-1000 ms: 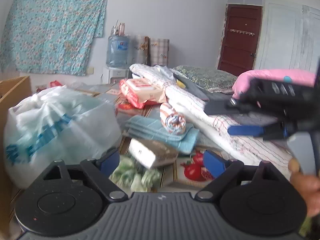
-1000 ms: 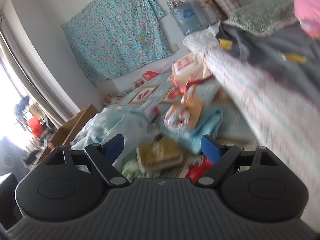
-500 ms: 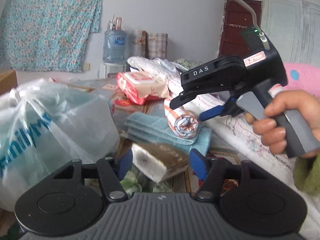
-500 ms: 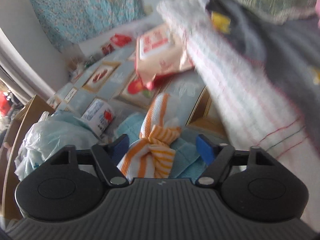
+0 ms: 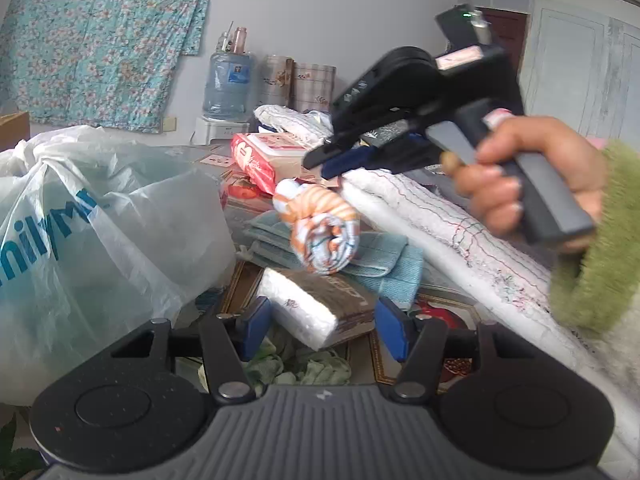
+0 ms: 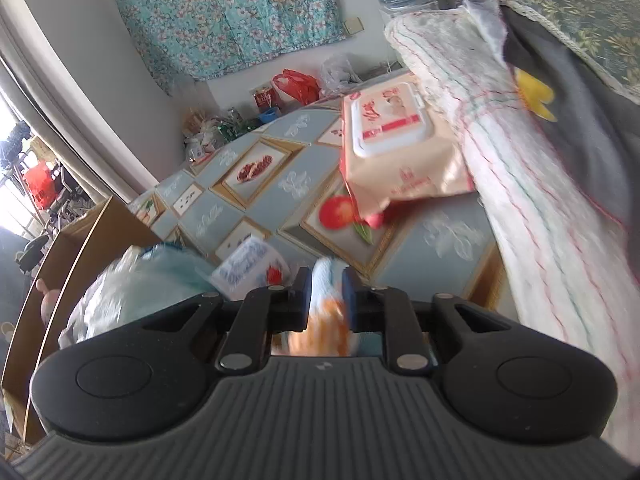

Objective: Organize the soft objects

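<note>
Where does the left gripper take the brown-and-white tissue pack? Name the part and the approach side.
Grip the tissue pack across its near white end, coming straight in from the camera side. That end points toward the left gripper, whose open fingers flank it. The pack's short width looks likely to fit the gap, while its length runs away from the gripper.

The right gripper (image 6: 326, 294) has its two fingers pressed close together on a striped cloth roll (image 5: 322, 232), and the right hand (image 5: 532, 176) squeezes its handle. The left gripper (image 5: 320, 326) has its fingers spread wide apart, gripping nothing.
</note>
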Demonstrator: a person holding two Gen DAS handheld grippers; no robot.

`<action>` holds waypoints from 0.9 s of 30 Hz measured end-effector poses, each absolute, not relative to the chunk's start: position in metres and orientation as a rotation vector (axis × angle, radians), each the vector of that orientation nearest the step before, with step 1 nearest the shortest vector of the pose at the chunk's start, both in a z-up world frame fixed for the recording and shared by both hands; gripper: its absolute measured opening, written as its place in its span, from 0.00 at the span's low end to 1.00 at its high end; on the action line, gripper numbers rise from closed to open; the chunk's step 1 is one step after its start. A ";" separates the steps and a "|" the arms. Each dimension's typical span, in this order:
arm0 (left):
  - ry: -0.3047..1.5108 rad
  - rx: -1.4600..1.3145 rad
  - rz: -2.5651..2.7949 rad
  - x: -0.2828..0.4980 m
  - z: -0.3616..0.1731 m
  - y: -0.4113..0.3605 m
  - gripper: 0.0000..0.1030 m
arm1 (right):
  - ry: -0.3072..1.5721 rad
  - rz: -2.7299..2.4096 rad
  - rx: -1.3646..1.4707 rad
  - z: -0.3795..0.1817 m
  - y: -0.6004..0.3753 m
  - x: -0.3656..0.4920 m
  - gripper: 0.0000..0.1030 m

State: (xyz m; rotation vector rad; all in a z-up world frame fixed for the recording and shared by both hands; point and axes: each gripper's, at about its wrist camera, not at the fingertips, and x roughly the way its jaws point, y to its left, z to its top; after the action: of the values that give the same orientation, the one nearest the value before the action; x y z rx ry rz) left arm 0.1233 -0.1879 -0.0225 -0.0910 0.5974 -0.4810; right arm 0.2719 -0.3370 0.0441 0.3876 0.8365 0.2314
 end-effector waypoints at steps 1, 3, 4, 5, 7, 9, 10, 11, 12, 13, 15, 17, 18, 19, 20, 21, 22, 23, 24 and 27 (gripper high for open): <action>0.598 -0.093 -0.481 0.123 -0.023 -0.188 0.57 | 0.841 0.236 0.409 0.042 -0.337 0.277 0.17; 0.599 -0.091 -0.481 0.123 -0.025 -0.189 0.57 | 0.847 0.229 0.439 0.037 -0.341 0.279 0.17; 0.598 -0.090 -0.480 0.122 -0.026 -0.190 0.57 | 0.846 0.218 0.452 0.036 -0.345 0.276 0.18; 0.597 -0.088 -0.478 0.122 -0.026 -0.190 0.57 | 0.843 0.206 0.465 0.035 -0.350 0.272 0.21; 0.595 -0.085 -0.479 0.122 -0.027 -0.190 0.57 | 0.844 0.166 0.459 0.035 -0.361 0.263 0.25; 0.595 -0.083 -0.482 0.123 -0.027 -0.190 0.57 | 0.859 0.118 0.439 0.031 -0.369 0.254 0.30; 0.594 -0.085 -0.484 0.122 -0.027 -0.189 0.57 | 0.878 0.110 0.447 0.028 -0.373 0.252 0.32; 0.594 -0.087 -0.488 0.122 -0.027 -0.189 0.57 | 0.900 0.119 0.476 0.025 -0.376 0.251 0.40; 0.594 -0.089 -0.492 0.122 -0.027 -0.188 0.57 | 0.915 0.143 0.511 0.022 -0.377 0.250 0.50; 0.594 -0.089 -0.494 0.123 -0.028 -0.188 0.57 | 0.917 0.175 0.547 0.020 -0.377 0.248 0.52; 0.595 -0.095 -0.494 0.124 -0.029 -0.187 0.57 | 0.919 0.224 0.570 0.019 -0.368 0.247 0.52; 0.597 -0.105 -0.495 0.124 -0.030 -0.185 0.57 | 0.922 0.276 0.553 0.021 -0.350 0.247 0.55; 0.598 -0.108 -0.494 0.125 -0.030 -0.185 0.57 | 0.917 0.293 0.532 0.023 -0.339 0.247 0.56; 0.599 -0.109 -0.492 0.126 -0.031 -0.184 0.57 | 0.908 0.321 0.507 0.027 -0.329 0.247 0.60; 0.599 -0.110 -0.491 0.126 -0.031 -0.184 0.57 | 0.898 0.350 0.493 0.031 -0.320 0.247 0.60; 0.600 -0.110 -0.489 0.126 -0.031 -0.184 0.57 | 0.889 0.372 0.488 0.035 -0.313 0.246 0.60; 0.600 -0.112 -0.489 0.126 -0.031 -0.184 0.57 | 0.884 0.401 0.480 0.039 -0.306 0.245 0.60; 0.599 -0.116 -0.491 0.126 -0.031 -0.184 0.57 | 0.882 0.440 0.478 0.043 -0.301 0.245 0.62; 0.598 -0.121 -0.494 0.126 -0.031 -0.183 0.57 | 0.889 0.494 0.489 0.046 -0.297 0.244 0.63; 0.596 -0.131 -0.497 0.126 -0.031 -0.183 0.57 | 0.916 0.575 0.494 0.052 -0.292 0.239 0.68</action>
State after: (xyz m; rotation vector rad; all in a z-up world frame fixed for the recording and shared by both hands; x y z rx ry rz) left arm 0.1257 -0.1825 -0.0309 -0.1313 0.5961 -0.4967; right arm 0.2386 -0.2915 0.0519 0.4938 0.9162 0.5745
